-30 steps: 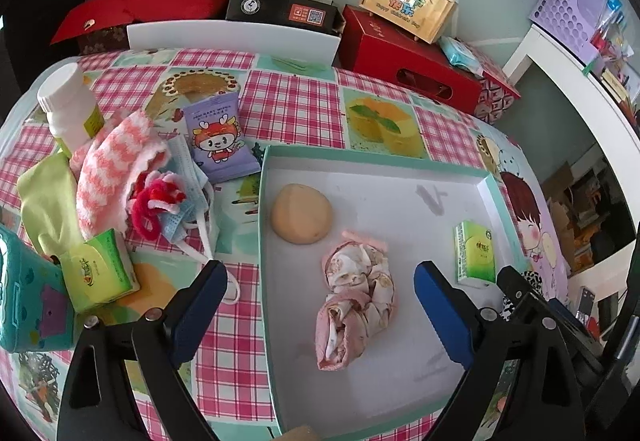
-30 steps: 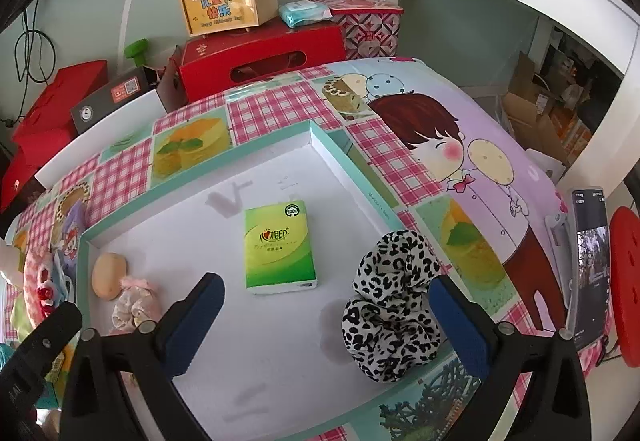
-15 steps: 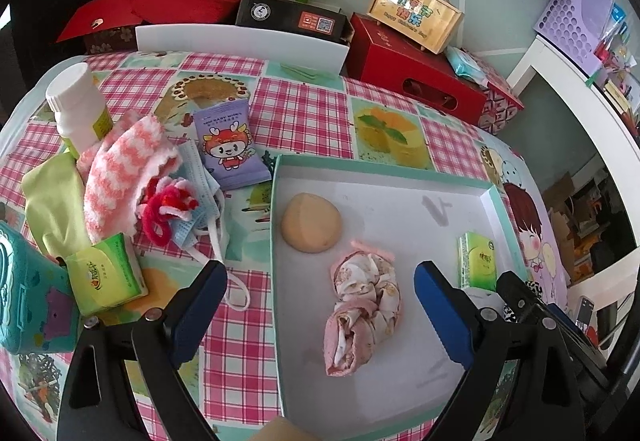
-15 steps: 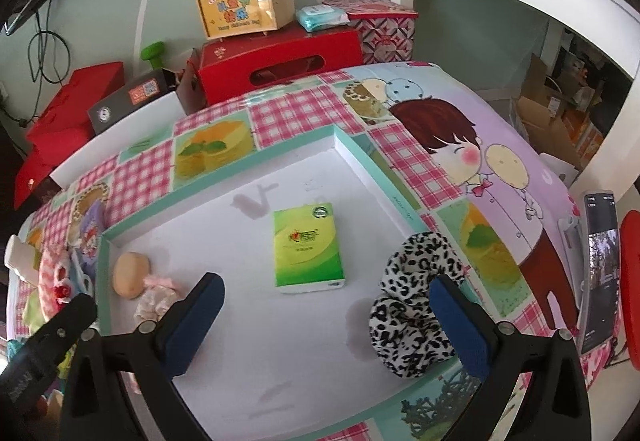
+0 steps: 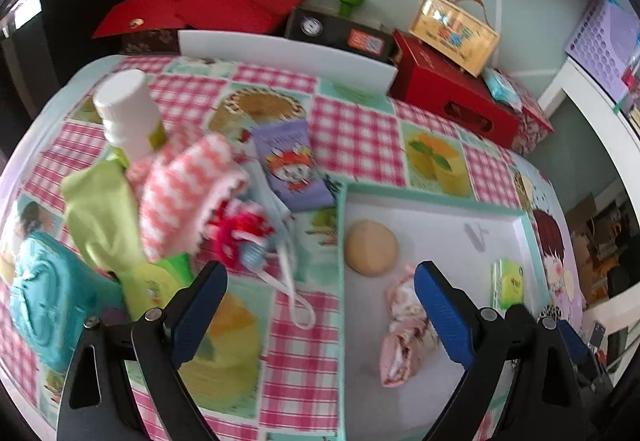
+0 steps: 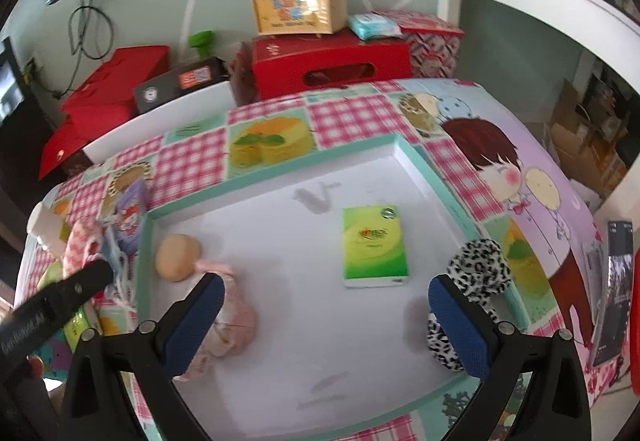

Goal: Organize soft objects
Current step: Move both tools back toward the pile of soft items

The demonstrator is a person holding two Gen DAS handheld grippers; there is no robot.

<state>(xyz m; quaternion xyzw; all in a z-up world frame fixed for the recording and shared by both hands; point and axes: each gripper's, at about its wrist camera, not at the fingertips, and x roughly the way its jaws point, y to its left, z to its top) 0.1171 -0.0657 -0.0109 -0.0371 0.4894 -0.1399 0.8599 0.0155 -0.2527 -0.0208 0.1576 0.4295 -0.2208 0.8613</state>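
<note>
A white tray with a teal rim (image 5: 432, 197) (image 6: 280, 177) holds a tan puff (image 5: 371, 247) (image 6: 178, 257), a rolled pink cloth (image 5: 404, 333) (image 6: 230, 325), a green tissue pack (image 6: 374, 247) (image 5: 508, 283) and a leopard scrunchie (image 6: 476, 273). Left of the tray lie a pink-white knit cloth (image 5: 184, 193), a yellow-green cloth (image 5: 100, 217), a red scrunchie (image 5: 236, 237), a face mask (image 5: 280, 245) and a second green tissue pack (image 5: 160, 281). My left gripper (image 5: 320, 317) is open and empty above the tray's left rim. My right gripper (image 6: 326, 325) is open and empty over the tray.
A white bottle (image 5: 128, 113), a purple sachet (image 5: 292, 169) and a teal case (image 5: 44, 305) lie on the checkered tablecloth. Red boxes (image 5: 452, 101) (image 6: 332, 61) and a yellow carry box (image 6: 298, 7) stand behind. A phone (image 6: 614, 289) lies at the right edge.
My left gripper has moved left, towards the pile of cloths beside the tray. My right gripper has drawn back and left over the tray. Both stay open.
</note>
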